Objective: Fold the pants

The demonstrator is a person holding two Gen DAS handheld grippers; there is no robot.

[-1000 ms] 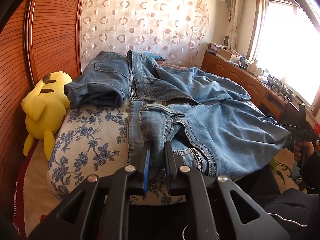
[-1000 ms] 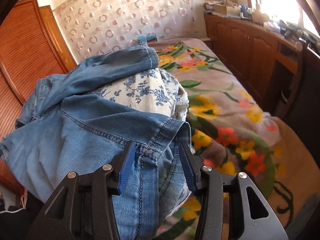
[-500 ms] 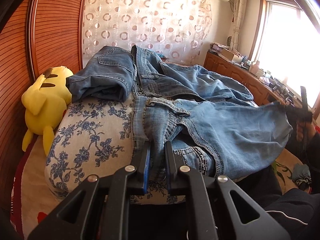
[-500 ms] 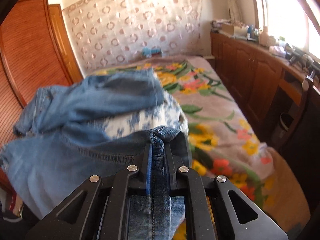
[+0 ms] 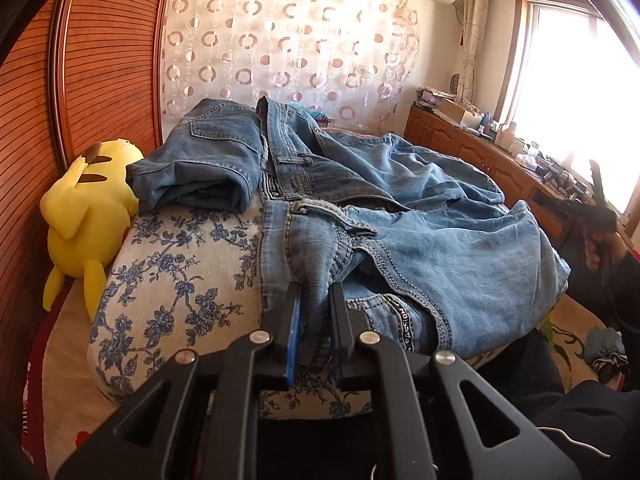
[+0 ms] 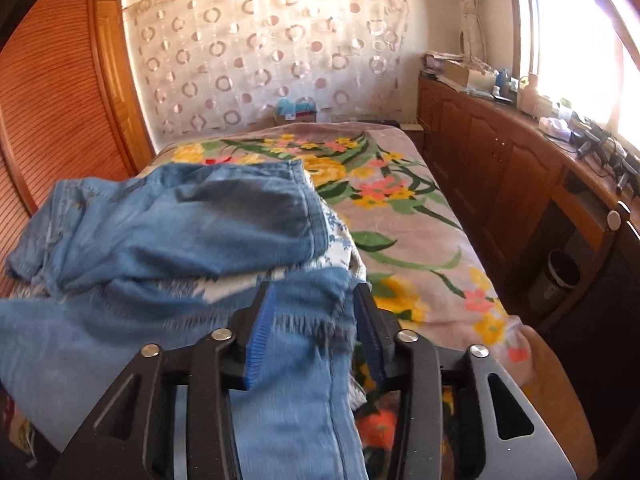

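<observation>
Light blue jeans [image 5: 400, 216] lie crumpled over a blue-flowered cushion [image 5: 172, 280] on the bed. My left gripper [image 5: 314, 308] is shut on a bunched fold of the waist end at the cushion's near edge. In the right wrist view, my right gripper [image 6: 312, 320] hangs over the hem of one trouser leg [image 6: 180, 220]. Its jaws are opening, and blurred denim lies between the blue pads [image 6: 260, 328], which do not press on it. In the left wrist view, the right gripper [image 5: 600, 208] shows at the far right, in a person's hand [image 5: 592, 248].
A yellow plush toy [image 5: 88, 216] leans against the slatted wooden wardrobe [image 5: 108, 60] on the left. A flowered blanket [image 6: 400, 208] covers the bed beyond the jeans. A wooden cabinet [image 6: 500, 168] with clutter runs along the right under the window, with a dark bin [image 6: 560, 276] beside it.
The right gripper rose, closed on the trouser hem half a second ago, and now has its jaws apart again. The left gripper kept its hold and stayed in place.
</observation>
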